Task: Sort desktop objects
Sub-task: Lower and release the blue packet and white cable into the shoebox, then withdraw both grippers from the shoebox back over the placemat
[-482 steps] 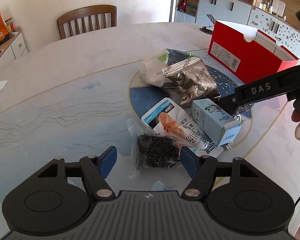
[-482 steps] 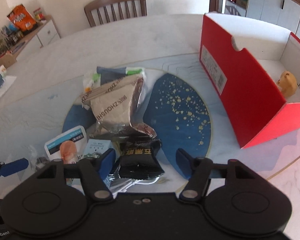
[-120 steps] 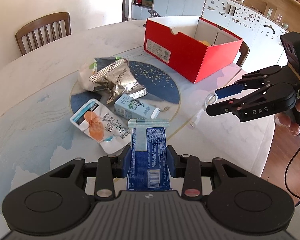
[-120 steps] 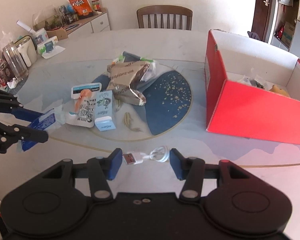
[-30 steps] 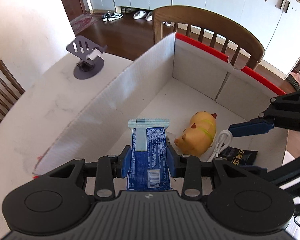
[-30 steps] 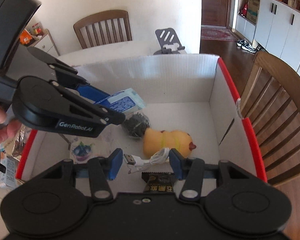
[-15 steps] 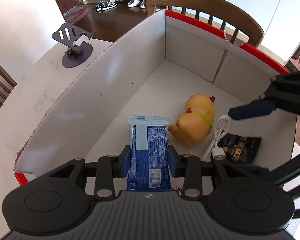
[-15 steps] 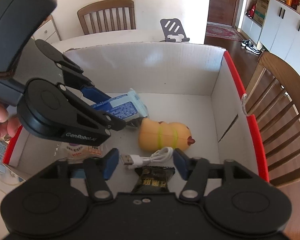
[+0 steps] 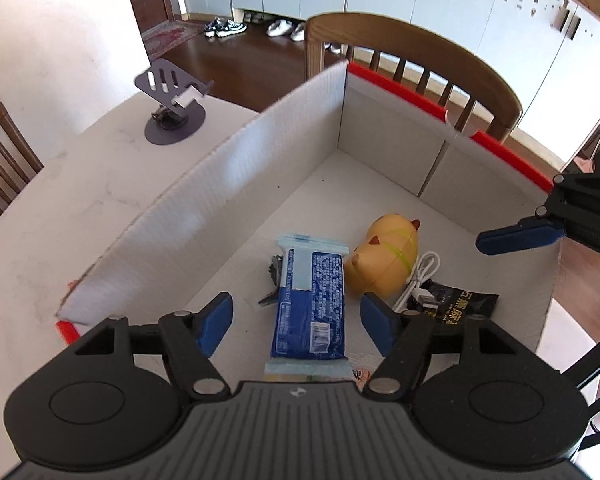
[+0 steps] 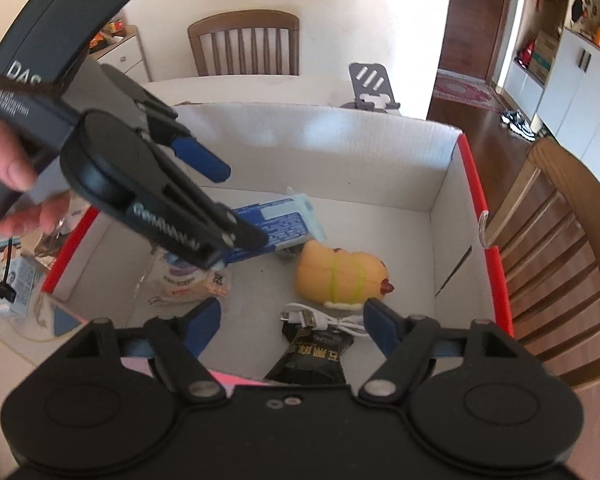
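My left gripper (image 9: 296, 320) is open above the red box (image 9: 236, 184), and the blue snack packet (image 9: 310, 300) lies free on the box floor between its fingers. The packet also shows in the right wrist view (image 10: 276, 228), partly behind the left gripper (image 10: 220, 204). My right gripper (image 10: 292, 328) is open over the box's near side, above the white USB cable (image 10: 324, 320) and the black sachet (image 10: 316, 356). A yellow toy (image 10: 340, 276) lies beside the cable. In the left wrist view, the toy (image 9: 384, 256), cable (image 9: 418, 276) and sachet (image 9: 456, 304) lie right of the packet.
A pale snack bag (image 10: 184, 280) lies in the box's left part. A grey phone stand (image 9: 172, 108) stands on the white table behind the box. A wooden chair (image 9: 412, 56) is behind the box. A carton (image 10: 18, 284) lies on the table left of the box.
My left gripper opened and let the blue packet drop onto the box floor. My right gripper opened wider and the cable now lies on the sachet.
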### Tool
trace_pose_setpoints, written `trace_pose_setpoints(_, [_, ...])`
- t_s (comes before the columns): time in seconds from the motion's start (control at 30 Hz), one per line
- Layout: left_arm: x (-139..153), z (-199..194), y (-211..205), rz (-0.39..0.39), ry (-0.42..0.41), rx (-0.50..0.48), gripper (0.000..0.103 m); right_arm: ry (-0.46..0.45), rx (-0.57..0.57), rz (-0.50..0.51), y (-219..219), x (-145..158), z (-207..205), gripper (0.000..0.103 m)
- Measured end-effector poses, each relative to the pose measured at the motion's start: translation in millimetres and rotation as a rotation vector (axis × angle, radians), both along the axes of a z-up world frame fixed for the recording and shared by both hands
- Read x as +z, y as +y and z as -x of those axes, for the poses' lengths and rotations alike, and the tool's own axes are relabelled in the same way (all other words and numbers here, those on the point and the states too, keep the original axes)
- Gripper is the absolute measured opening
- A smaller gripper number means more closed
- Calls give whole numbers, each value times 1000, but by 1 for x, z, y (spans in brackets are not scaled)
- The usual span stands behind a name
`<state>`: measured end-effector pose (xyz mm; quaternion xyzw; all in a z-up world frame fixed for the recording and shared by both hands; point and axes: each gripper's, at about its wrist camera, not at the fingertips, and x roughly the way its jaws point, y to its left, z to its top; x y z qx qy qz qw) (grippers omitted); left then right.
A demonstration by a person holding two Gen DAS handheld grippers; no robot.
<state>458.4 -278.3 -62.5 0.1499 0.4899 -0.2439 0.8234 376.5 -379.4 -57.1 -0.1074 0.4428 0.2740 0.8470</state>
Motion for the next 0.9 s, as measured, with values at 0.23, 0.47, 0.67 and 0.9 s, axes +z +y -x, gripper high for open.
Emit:
trace_pose_setpoints(0.23, [24, 18, 15, 49, -38, 9, 70, -30, 6, -20, -3, 15, 12, 78])
trace_pose_setpoints(0.47, [47, 44, 30, 89, -86, -4, 70, -51, -20, -48, -7, 30, 21, 78])
trace_pose_setpoints(0.67, [63, 70, 42, 110, -122, -8, 70, -67, -25, -62, -1, 39, 34, 79])
trace_pose_setpoints(0.9, [78, 103, 60, 146, -149, -2, 74, -94, -32, -101, 4, 49, 56, 87])
